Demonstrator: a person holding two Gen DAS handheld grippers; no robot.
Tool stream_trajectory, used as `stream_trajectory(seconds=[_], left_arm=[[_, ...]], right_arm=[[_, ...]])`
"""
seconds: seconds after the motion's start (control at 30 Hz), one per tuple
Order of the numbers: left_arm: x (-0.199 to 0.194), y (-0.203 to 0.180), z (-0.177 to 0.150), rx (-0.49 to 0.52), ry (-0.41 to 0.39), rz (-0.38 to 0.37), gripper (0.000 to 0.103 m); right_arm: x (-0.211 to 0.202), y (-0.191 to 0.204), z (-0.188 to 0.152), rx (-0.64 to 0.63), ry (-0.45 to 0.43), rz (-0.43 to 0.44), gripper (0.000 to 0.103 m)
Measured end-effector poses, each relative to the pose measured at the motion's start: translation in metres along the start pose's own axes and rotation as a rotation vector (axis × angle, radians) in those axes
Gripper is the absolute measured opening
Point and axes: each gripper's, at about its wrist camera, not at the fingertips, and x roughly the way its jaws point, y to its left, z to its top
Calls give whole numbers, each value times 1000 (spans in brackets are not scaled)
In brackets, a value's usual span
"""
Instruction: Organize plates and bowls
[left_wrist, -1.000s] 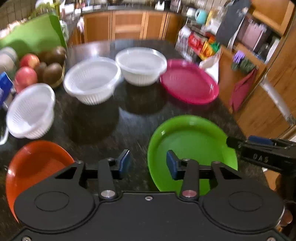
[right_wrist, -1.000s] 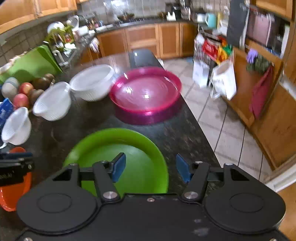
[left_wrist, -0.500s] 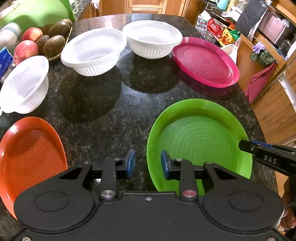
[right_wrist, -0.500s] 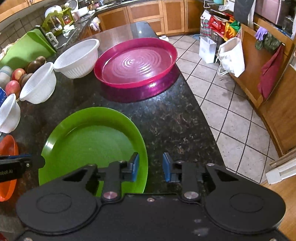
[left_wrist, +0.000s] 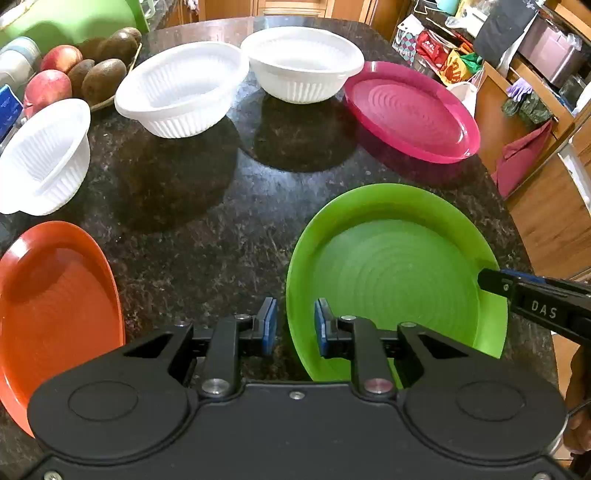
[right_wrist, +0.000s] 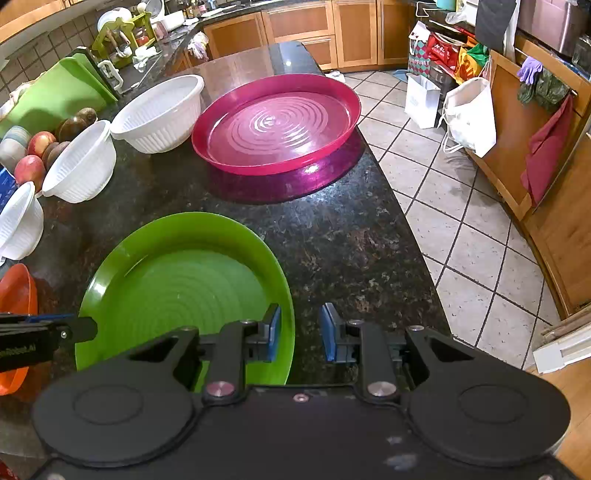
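A green plate (left_wrist: 399, 273) lies on the dark granite counter (left_wrist: 221, 236). My left gripper (left_wrist: 295, 325) straddles its left rim, jaws closing, with a gap still showing on both sides of the rim. My right gripper (right_wrist: 301, 328) straddles the plate's (right_wrist: 177, 284) right rim the same way, jaws closing and pads not pressing. One of its fingers (left_wrist: 495, 282) shows in the left wrist view. A pink plate (right_wrist: 277, 125) sits beyond, an orange plate (left_wrist: 55, 302) to the left. Three white ribbed bowls (left_wrist: 181, 88) (left_wrist: 303, 62) (left_wrist: 40, 155) stand at the back.
A dish of apples and kiwis (left_wrist: 92, 70) sits at the back left beside a green board (right_wrist: 55, 99). The counter's right edge drops to a tiled floor (right_wrist: 461, 221) with bags and wooden cabinets (right_wrist: 517, 129).
Both grippers have sunk towards the green plate, and their jaws have narrowed around its rim on opposite sides. Plates and bowls have not moved.
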Motion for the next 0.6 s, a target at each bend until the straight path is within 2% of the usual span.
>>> stream_trajectory(seconds=[0.17,0.37,0.47,0.6], left_arm=[[6,0,-1,-8,23,-1,29],[11,-2,-3,-10,30,-17,29],[11,-2,-3,-17,29,-25,24],[10,0,-3,-18,27,-34,21]], right_arm=[[-1,3,-1,-6,-6,-12,25],[-3,6,-3,-14,-4,-10,19],[-4,7,-3,-22,1,-4,13],[-4,10,-4,-31,-1,-15,13]])
